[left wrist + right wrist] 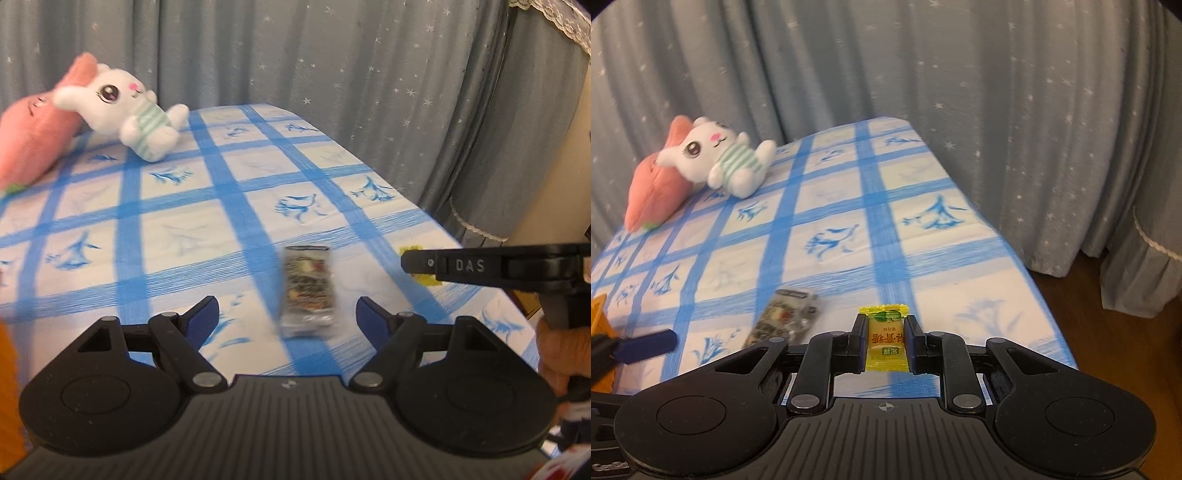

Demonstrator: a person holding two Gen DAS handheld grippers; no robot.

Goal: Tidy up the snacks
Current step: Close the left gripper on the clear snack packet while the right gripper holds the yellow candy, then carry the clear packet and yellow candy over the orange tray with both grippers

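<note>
The right gripper [885,341] clamped a yellow candy [885,345] above the checked table [831,206], while the left gripper [286,314] stood wide near a silver packet [308,291].

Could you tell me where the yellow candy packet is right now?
The yellow candy packet is clamped in the right gripper, above the tablecloth, right of the dark snack packet.

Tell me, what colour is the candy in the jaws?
Yellow candy, with a green leaf; the right wrist view shows it best.
</note>
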